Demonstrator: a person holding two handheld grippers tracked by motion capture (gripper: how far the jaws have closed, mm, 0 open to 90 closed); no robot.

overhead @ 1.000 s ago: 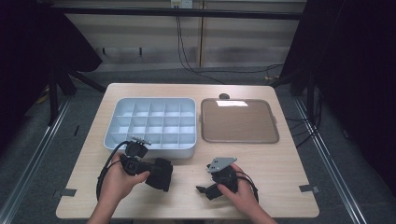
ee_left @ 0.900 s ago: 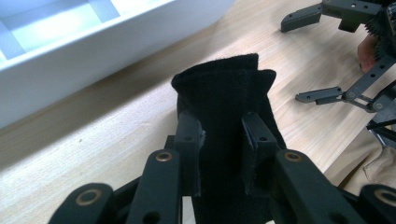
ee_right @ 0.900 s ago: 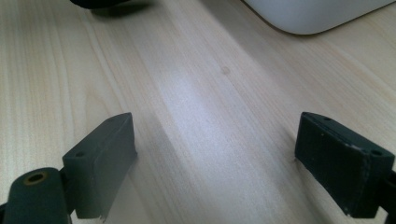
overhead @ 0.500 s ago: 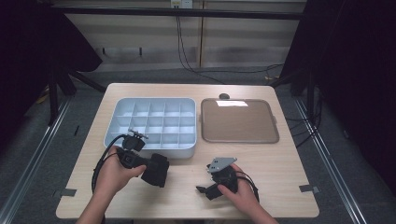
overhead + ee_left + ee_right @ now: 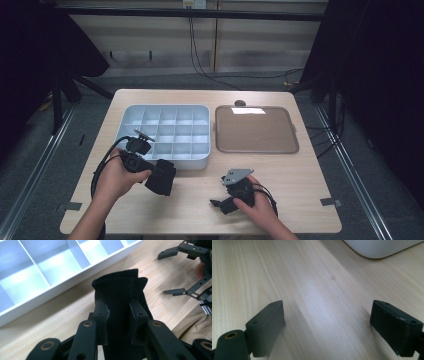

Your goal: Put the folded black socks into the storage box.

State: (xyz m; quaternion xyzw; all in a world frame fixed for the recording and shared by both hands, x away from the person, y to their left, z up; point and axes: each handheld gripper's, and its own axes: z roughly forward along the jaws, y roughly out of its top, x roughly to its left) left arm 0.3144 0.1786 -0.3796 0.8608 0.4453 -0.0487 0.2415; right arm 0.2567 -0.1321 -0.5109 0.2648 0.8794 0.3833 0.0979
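We see our left gripper (image 5: 117, 315) clamping a folded black felt cloth (image 5: 120, 290) just beside the white compartmented plastic tray (image 5: 75, 280).

I've a folded black cloth (image 5: 119, 300) pinched upright between my left gripper's (image 5: 117, 315) pads, above the table just before the compartment tray (image 5: 165, 159)

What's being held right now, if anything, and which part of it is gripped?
The left gripper holds a folded black cloth, its fingers clamped on the cloth's near end. The right gripper holds nothing.
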